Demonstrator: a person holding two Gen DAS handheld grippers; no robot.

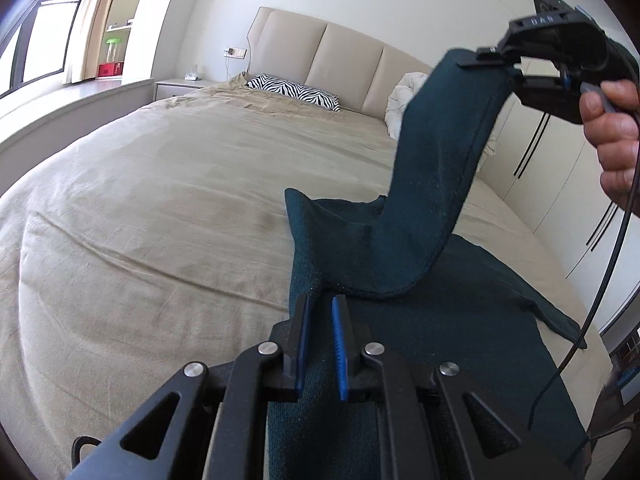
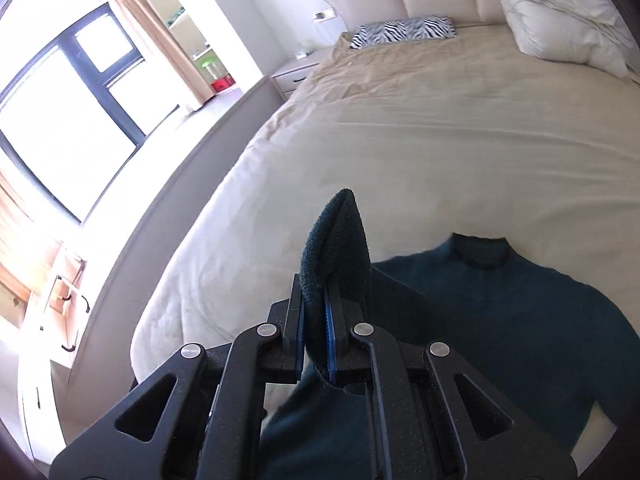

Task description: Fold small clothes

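Note:
A dark teal sweater [image 1: 460,300] lies on the beige bed [image 1: 160,200]. My left gripper [image 1: 320,300] holds a fold of the sweater between its blue pads, low over the bed. My right gripper [image 1: 496,62] is shut on the end of a sleeve [image 1: 440,152] and holds it raised high above the sweater's body. In the right wrist view the right gripper [image 2: 318,284] pinches the sleeve cuff [image 2: 336,240], which sticks up between its fingers. The sweater's body and collar [image 2: 480,256] lie flat to the right.
A zebra-pattern pillow [image 1: 294,92] and a white folded duvet [image 2: 560,12] lie at the head of the bed by the padded headboard [image 1: 340,48]. A nightstand [image 1: 180,88] and window are to the left, white wardrobes [image 1: 560,184] to the right.

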